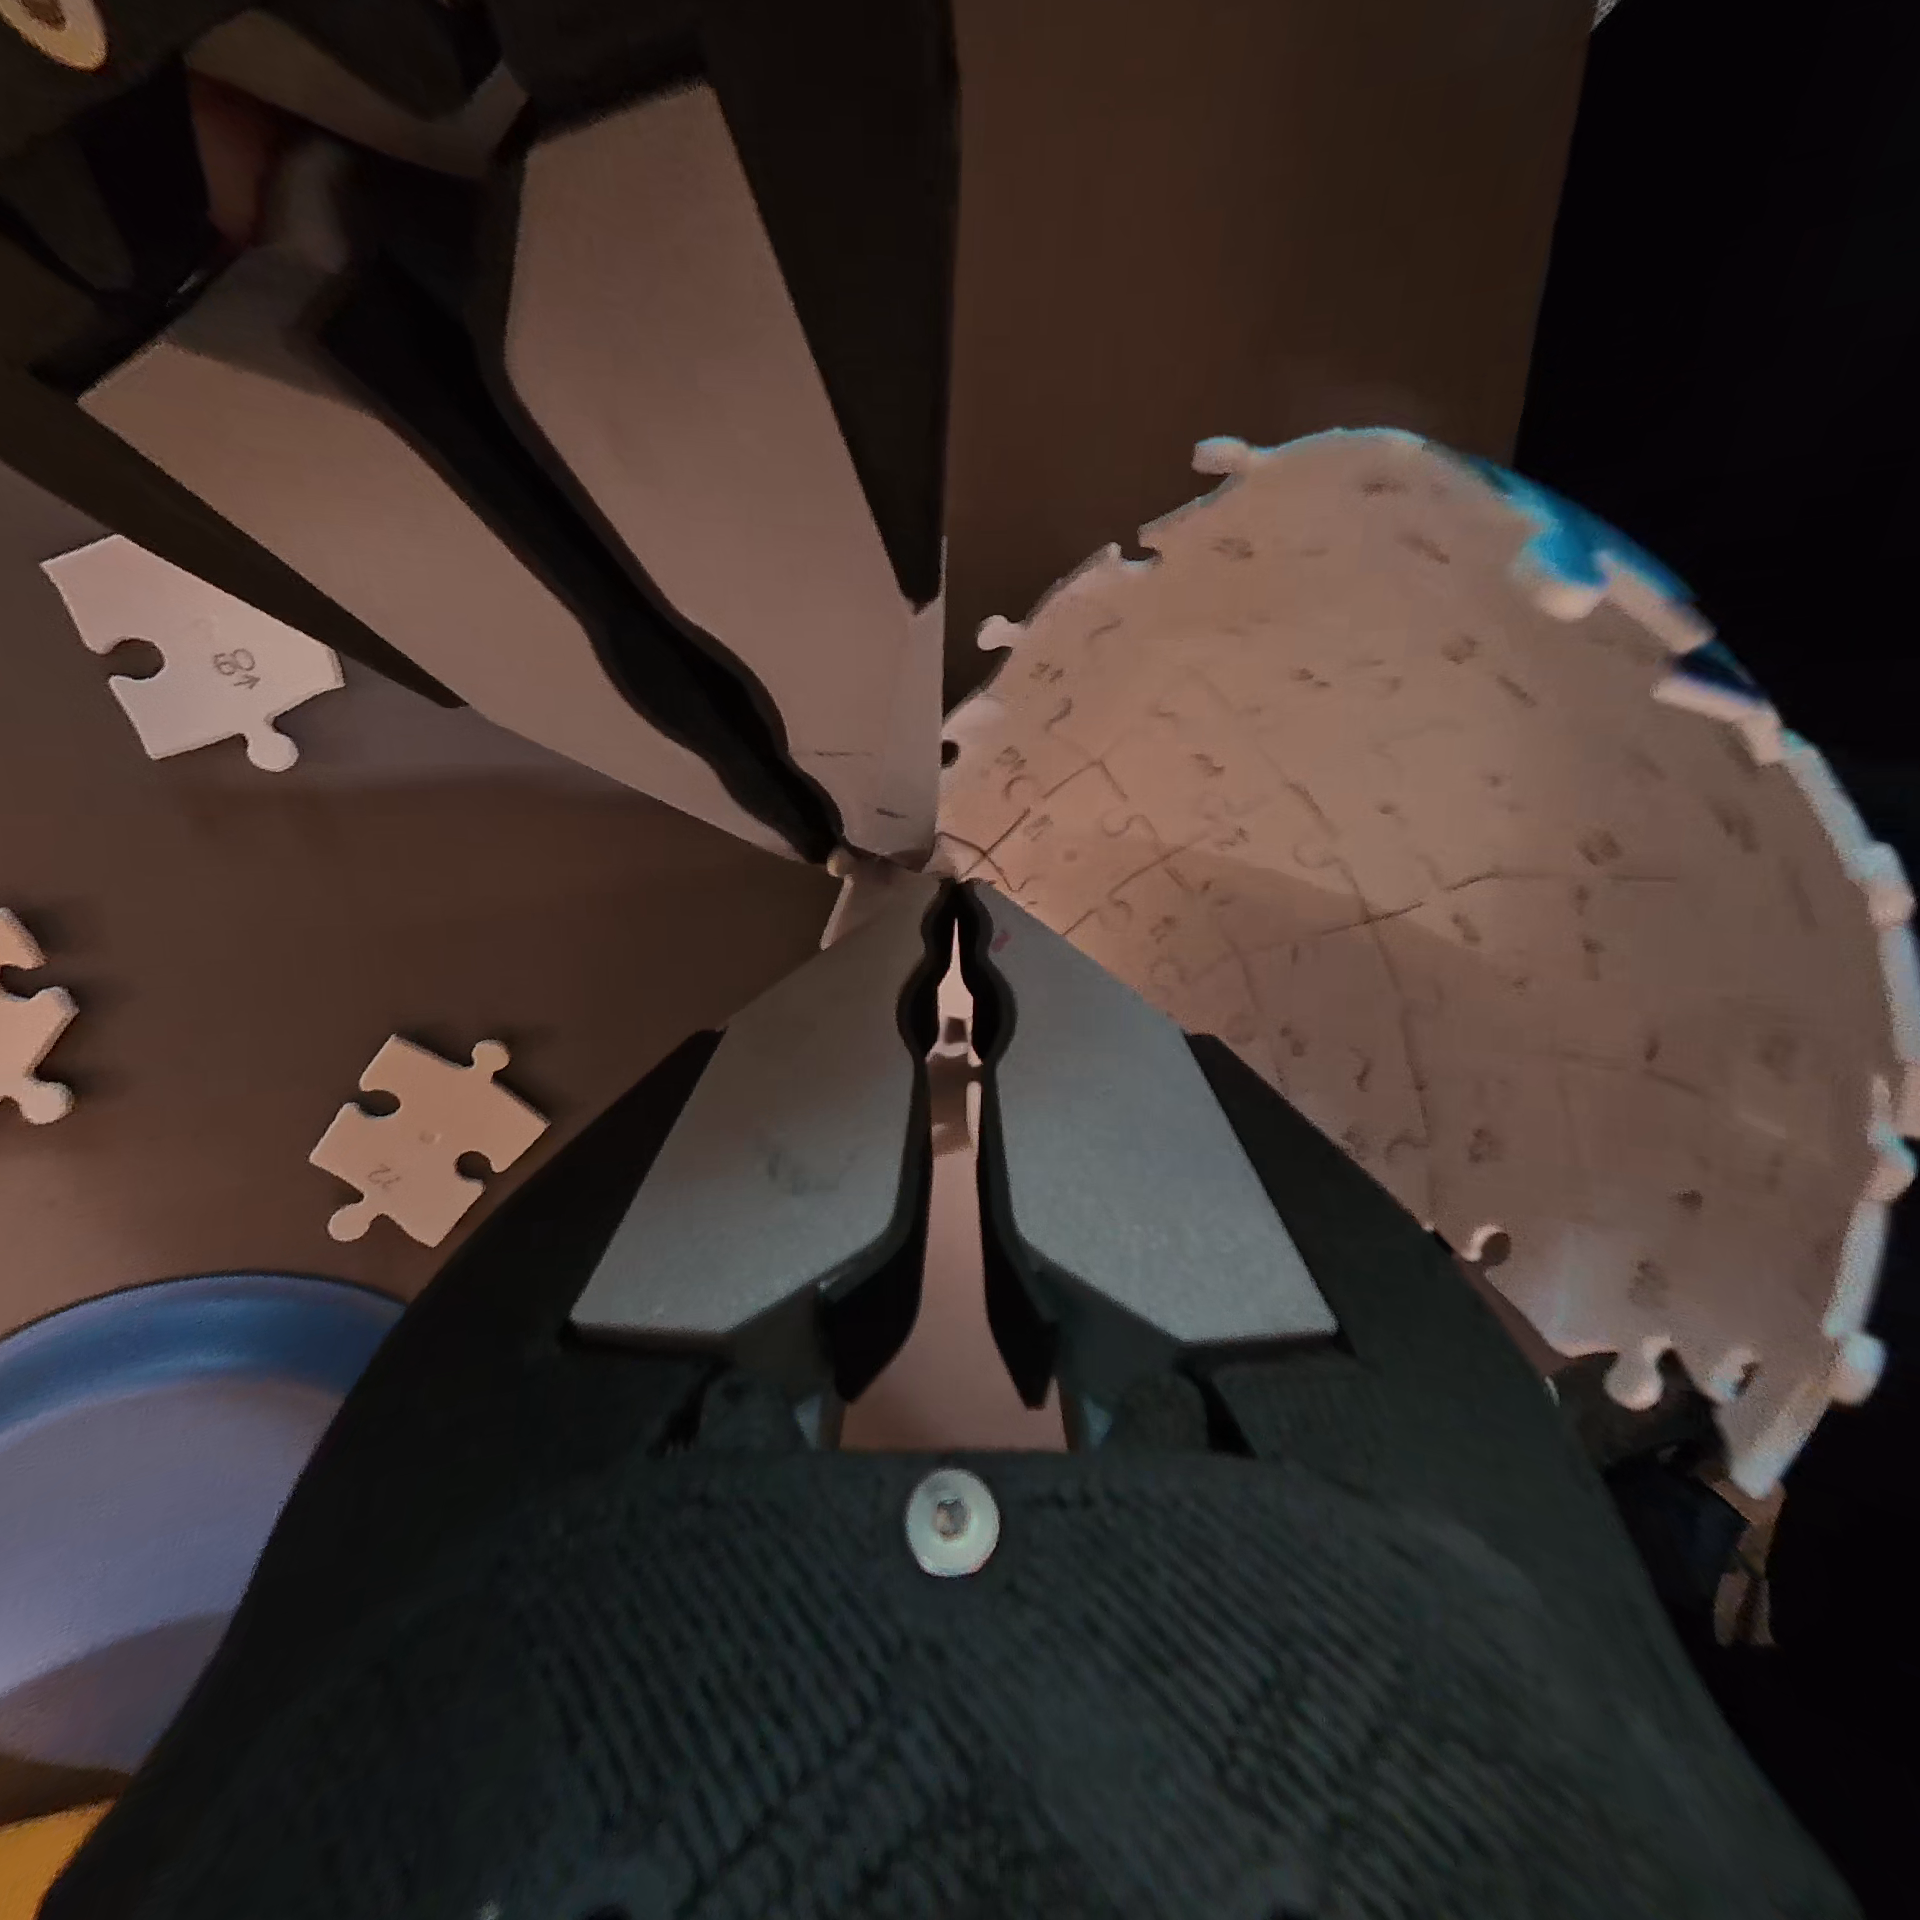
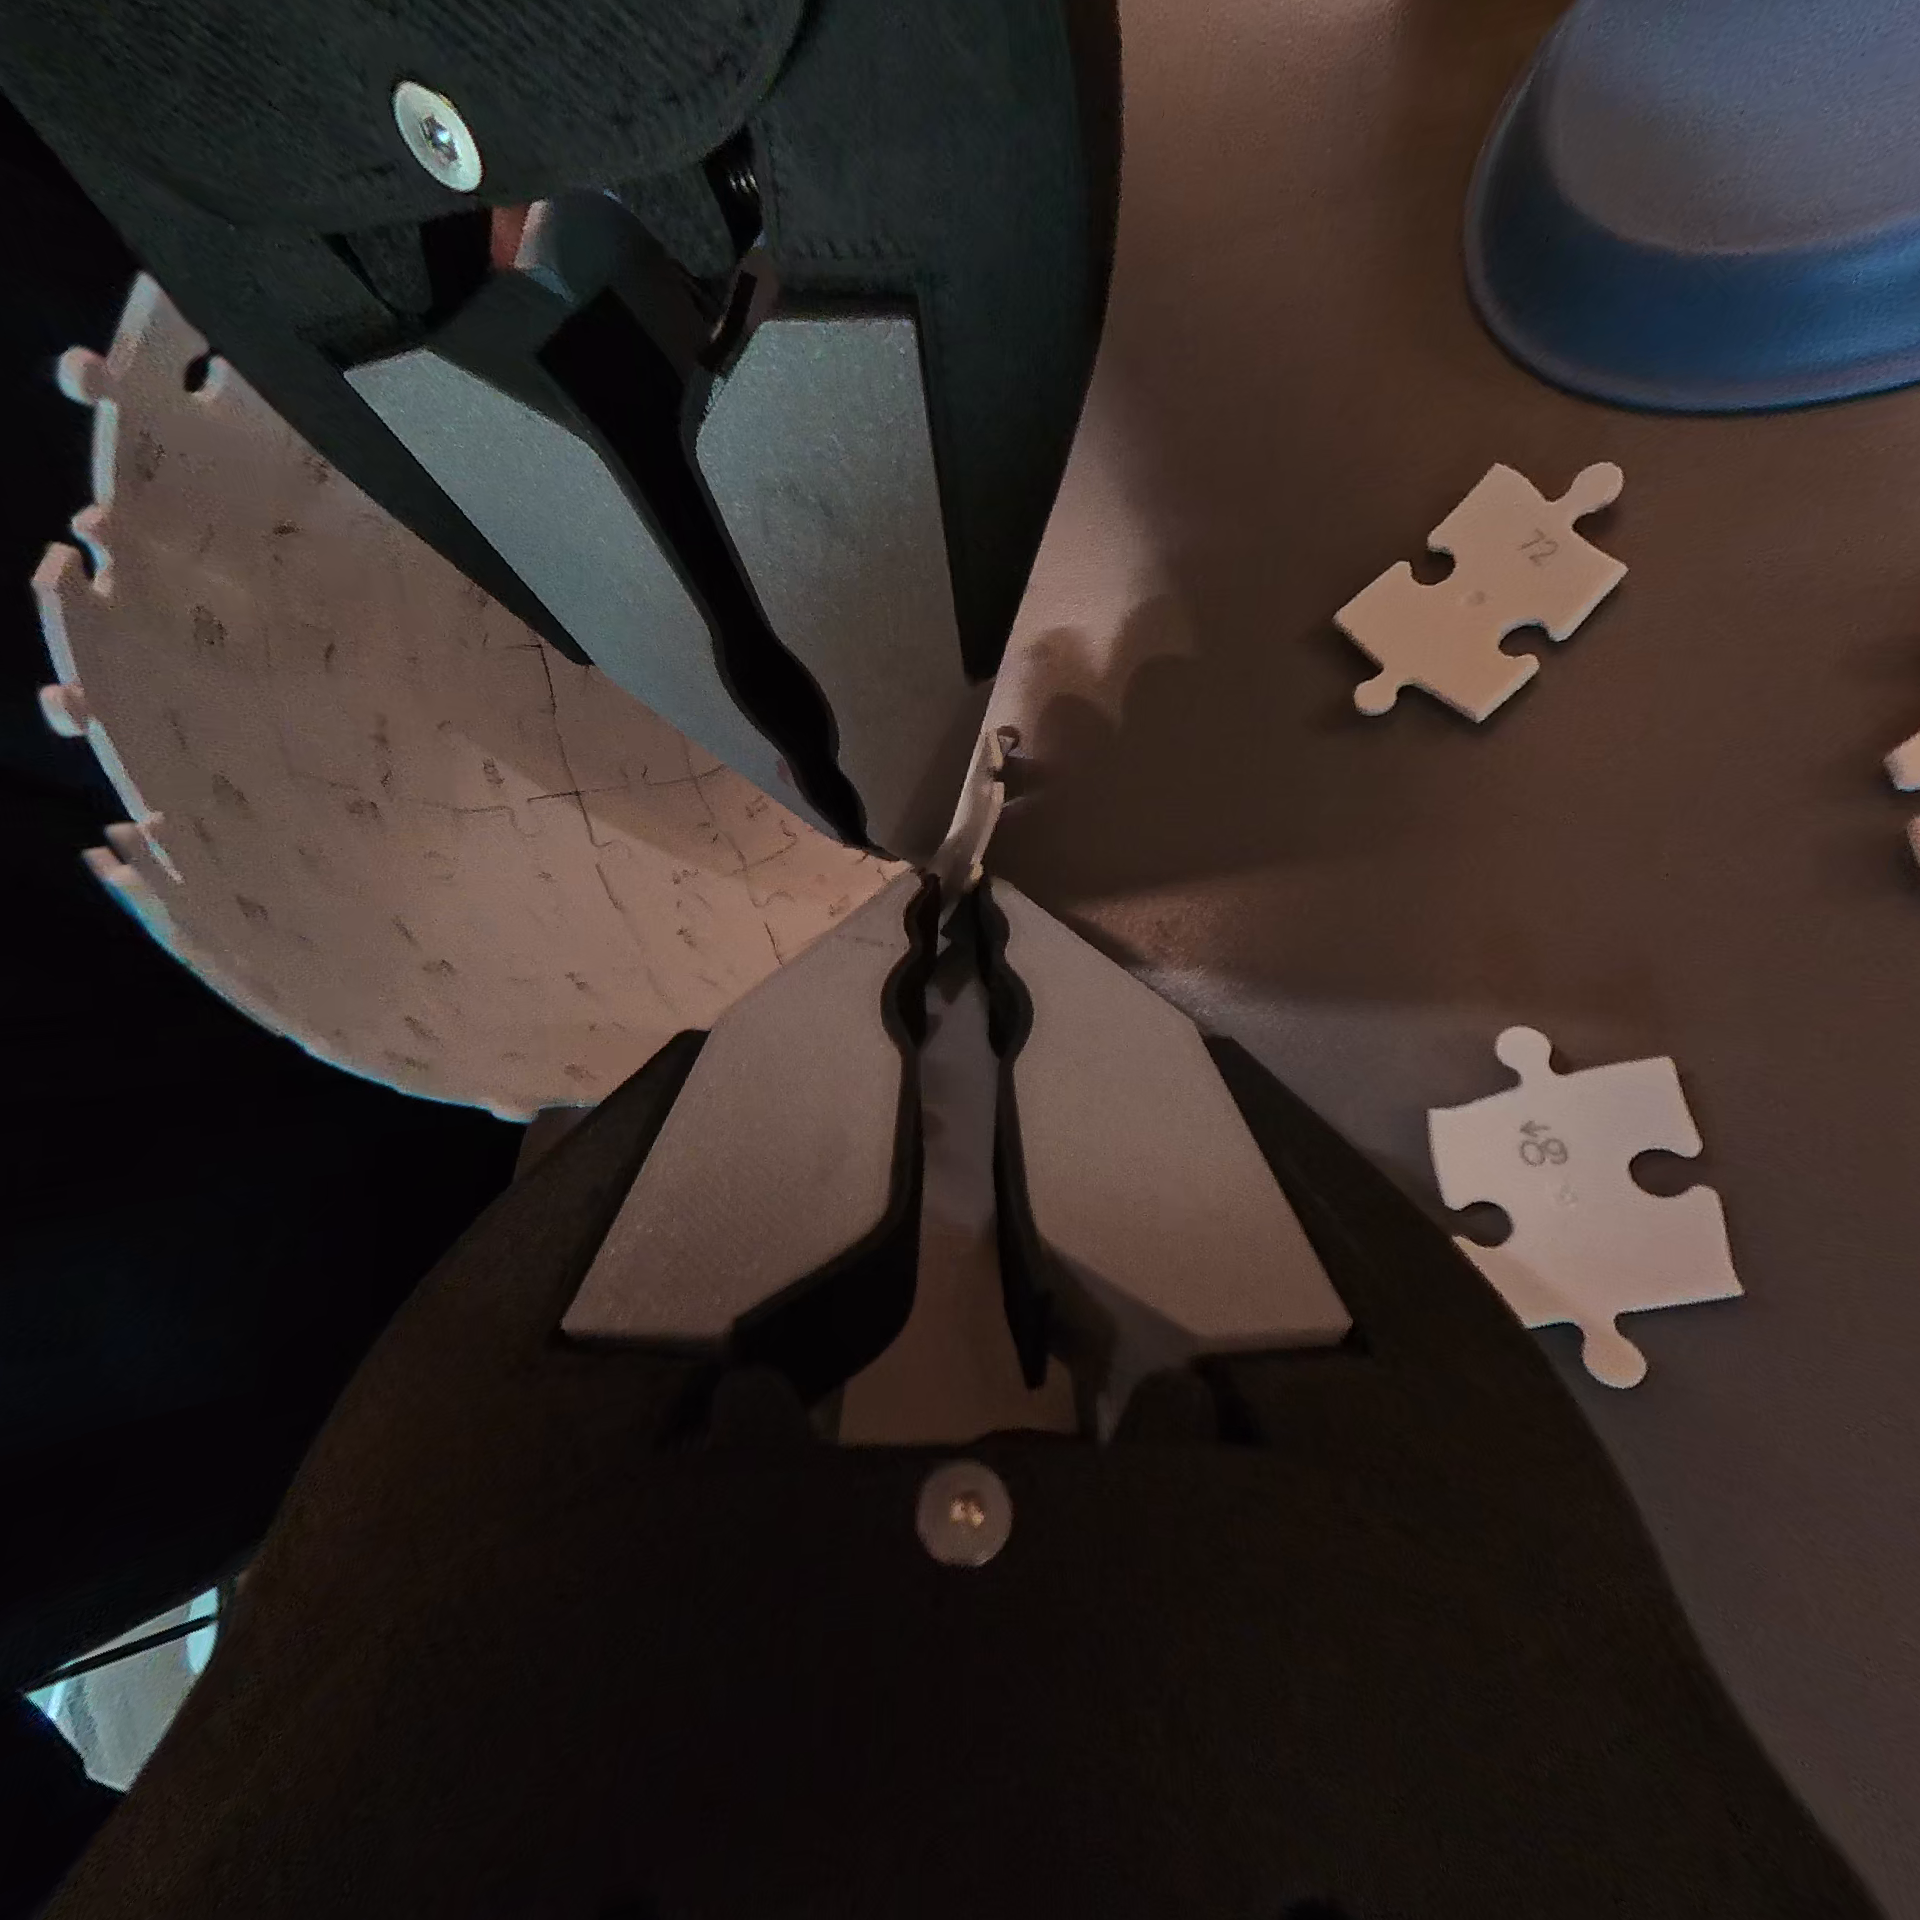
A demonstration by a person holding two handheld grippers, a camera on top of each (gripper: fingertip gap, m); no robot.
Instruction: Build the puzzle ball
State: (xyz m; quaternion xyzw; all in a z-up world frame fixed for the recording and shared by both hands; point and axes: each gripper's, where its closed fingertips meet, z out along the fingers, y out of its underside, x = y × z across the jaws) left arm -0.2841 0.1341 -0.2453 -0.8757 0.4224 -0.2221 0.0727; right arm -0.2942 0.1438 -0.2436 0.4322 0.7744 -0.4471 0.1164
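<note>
The half-built puzzle ball [image 1: 1455, 935] is a white curved shell with its inner side towards me, its rim jagged with tabs. It also shows in the right wrist view [image 2: 364, 831]. My left gripper [image 1: 956, 904] is shut on the shell's rim at its left edge. My right gripper [image 2: 956, 896] is shut on a single white puzzle piece [image 2: 987, 800], seen edge-on and held against that same rim. The two grippers meet tip to tip: the right one [image 1: 862, 847] comes in from the upper left, and the left one [image 2: 873, 831] lies over the shell.
Loose white pieces lie on the brown table: one [image 1: 197, 655], another [image 1: 426, 1132] and a third at the left edge [image 1: 21, 1018]; two of them also show in the right wrist view [image 2: 1486, 592] [image 2: 1579, 1195]. A blue bowl [image 1: 156, 1455] [image 2: 1714, 208] stands nearby. My left and right fingertips are right by each other.
</note>
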